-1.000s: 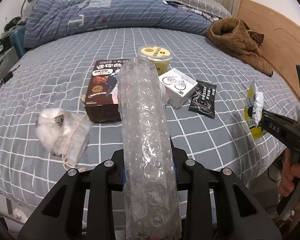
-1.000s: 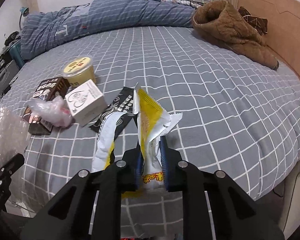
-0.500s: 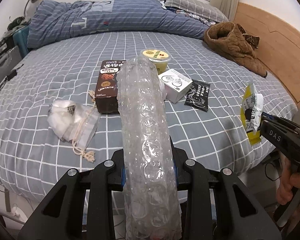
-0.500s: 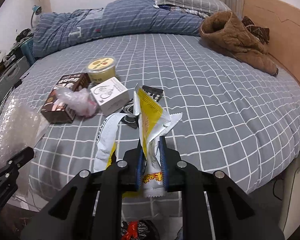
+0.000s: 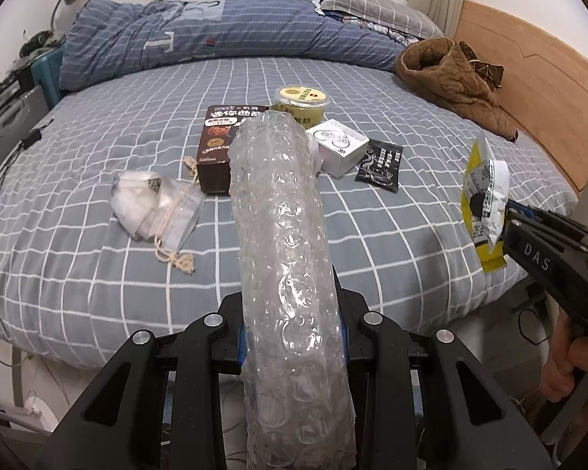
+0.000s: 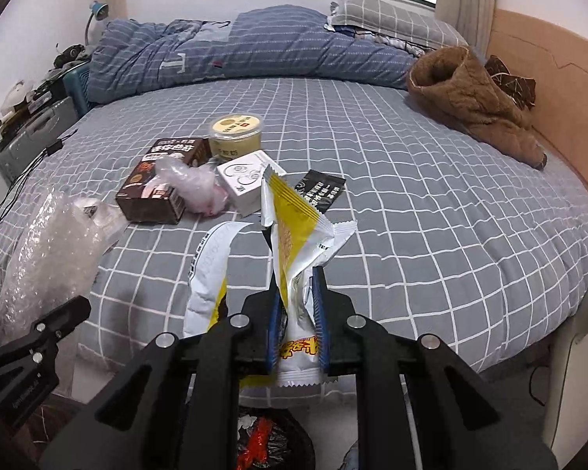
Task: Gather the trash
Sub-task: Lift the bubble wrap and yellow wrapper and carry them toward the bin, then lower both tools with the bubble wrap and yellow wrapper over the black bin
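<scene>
The left hand-held gripper is clamped on a roll of bubble wrap, and the right hand-held gripper pinches a yellow snack wrapper; both hang past the near edge of the bed. A dark bin bag shows below the right one, so each piece should probably be brought right over that opening before letting go. The roll's long axis runs straight along the fingers, pointing toward the bed; the wrapper stands upright
</scene>
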A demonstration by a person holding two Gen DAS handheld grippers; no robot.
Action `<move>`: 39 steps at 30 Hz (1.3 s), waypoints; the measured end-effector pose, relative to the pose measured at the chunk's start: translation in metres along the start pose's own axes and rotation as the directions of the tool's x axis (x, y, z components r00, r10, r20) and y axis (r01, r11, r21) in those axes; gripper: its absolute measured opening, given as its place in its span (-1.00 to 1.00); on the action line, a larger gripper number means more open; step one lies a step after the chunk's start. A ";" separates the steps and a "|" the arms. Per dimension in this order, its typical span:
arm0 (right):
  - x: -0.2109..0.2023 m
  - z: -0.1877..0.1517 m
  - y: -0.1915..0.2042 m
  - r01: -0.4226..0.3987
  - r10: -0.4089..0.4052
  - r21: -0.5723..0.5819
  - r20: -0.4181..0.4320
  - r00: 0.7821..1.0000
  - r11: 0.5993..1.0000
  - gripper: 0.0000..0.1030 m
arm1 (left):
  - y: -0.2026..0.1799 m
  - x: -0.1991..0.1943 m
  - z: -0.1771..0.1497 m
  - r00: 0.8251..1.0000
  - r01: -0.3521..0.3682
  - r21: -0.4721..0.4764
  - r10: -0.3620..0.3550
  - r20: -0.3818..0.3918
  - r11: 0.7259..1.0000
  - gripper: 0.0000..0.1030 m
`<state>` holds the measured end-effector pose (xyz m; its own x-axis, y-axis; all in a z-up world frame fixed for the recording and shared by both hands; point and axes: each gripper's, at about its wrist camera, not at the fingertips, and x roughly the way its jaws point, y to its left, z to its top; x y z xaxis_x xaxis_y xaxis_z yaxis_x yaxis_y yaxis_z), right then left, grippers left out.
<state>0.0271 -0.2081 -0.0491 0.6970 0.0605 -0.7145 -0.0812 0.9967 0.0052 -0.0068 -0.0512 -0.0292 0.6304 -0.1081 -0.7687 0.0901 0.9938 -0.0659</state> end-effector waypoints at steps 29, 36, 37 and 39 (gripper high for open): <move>-0.035 -0.065 0.024 -0.020 0.018 -0.047 -0.051 0.999 0.999 -0.72 | -0.012 -0.031 -0.057 0.999 0.014 -0.022 -0.014 -0.030 1.000 -0.41; -0.041 -0.080 0.027 -0.032 0.029 -0.050 -0.066 0.997 0.998 -0.72 | -0.016 -0.033 -0.071 0.999 0.009 -0.018 -0.010 -0.049 1.000 -0.41; -0.041 -0.081 0.027 -0.033 0.030 -0.051 -0.068 0.997 0.998 -0.72 | -0.016 -0.033 -0.073 0.999 0.007 -0.020 -0.008 -0.052 1.000 -0.41; -0.042 -0.085 0.028 -0.037 0.033 -0.049 -0.073 0.997 0.998 -0.72 | -0.015 -0.033 -0.078 0.998 0.003 -0.022 -0.005 -0.059 1.000 -0.41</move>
<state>-0.0650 -0.1875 -0.0778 0.6398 0.0894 -0.7634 -0.1419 0.9899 -0.0030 -0.0887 -0.0605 -0.0526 0.5832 -0.1109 -0.8047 0.0752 0.9938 -0.0824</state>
